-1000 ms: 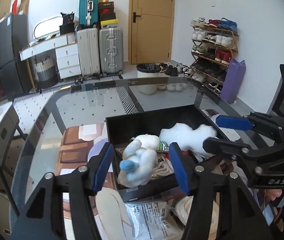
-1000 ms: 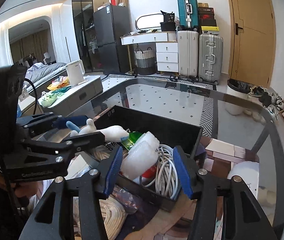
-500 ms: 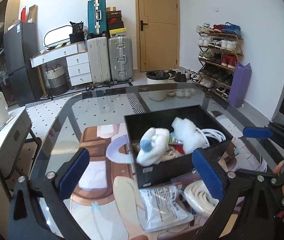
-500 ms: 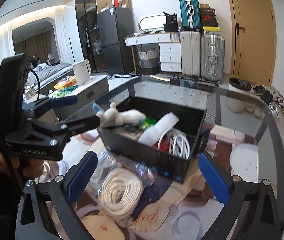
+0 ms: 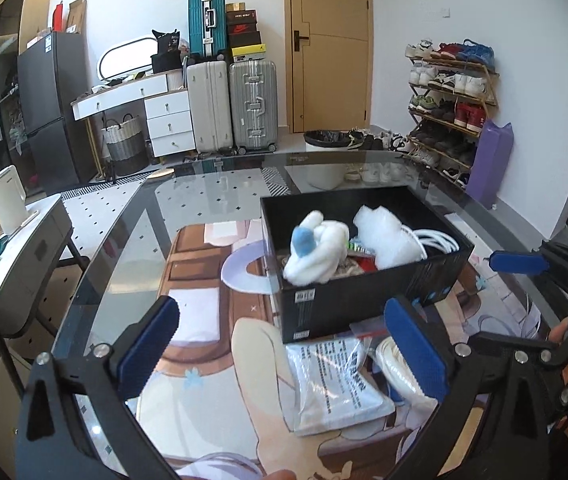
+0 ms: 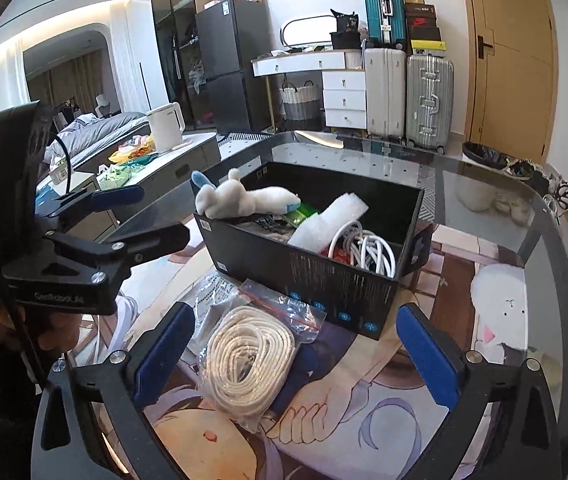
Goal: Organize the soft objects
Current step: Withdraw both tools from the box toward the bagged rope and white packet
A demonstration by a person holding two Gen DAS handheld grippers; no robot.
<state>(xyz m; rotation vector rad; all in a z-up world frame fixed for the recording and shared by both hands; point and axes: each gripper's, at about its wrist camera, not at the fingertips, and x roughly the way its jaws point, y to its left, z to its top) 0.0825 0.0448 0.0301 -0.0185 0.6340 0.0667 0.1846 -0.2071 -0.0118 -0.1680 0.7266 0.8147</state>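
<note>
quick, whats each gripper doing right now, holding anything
Left gripper: open, holding nothing.
Right gripper: open, holding nothing.

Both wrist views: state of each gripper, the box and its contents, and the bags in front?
left gripper: open, empty
right gripper: open, empty
black box: lidless, full
plush toy: draped over box rim
white foam: in box, tilted
white cable: coiled in box
bagged rope: outside box, on mat
</note>
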